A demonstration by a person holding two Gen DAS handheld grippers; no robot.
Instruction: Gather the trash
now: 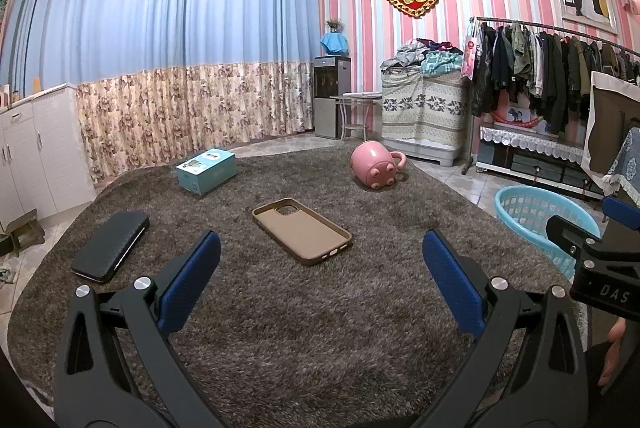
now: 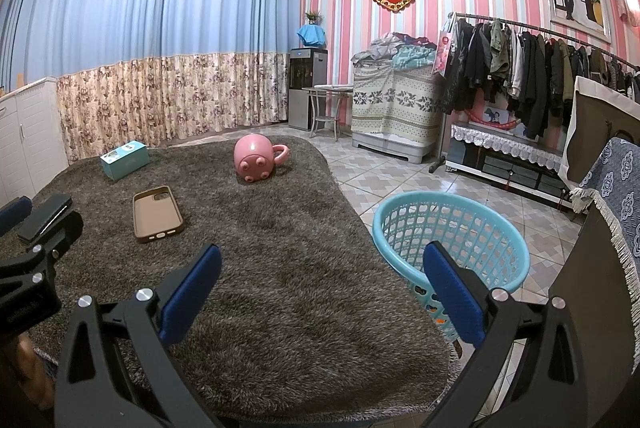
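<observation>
On the shaggy brown rug (image 1: 304, 316) lie a tan phone case (image 1: 301, 230), a black wallet-like case (image 1: 110, 246), a teal box (image 1: 206, 170) and a pink pig mug (image 1: 376, 164) on its side. A light blue basket (image 2: 448, 244) stands on the tiles right of the rug; it also shows in the left wrist view (image 1: 536, 224). My left gripper (image 1: 320, 280) is open and empty above the rug, just short of the phone case. My right gripper (image 2: 320, 288) is open and empty over the rug's right edge, beside the basket. The right wrist view also shows the phone case (image 2: 157, 214), mug (image 2: 256, 162), box (image 2: 125, 160) and black case (image 2: 44, 218).
A white cabinet (image 1: 32, 156) stands at the left. Curtains cover the far wall. A water dispenser (image 2: 306, 88), a cloth-covered unit (image 2: 394, 108), a clothes rack (image 2: 520, 64) and a low TV stand (image 2: 508, 156) line the right side. A dark cabinet with a blue cloth (image 2: 612, 228) is near right.
</observation>
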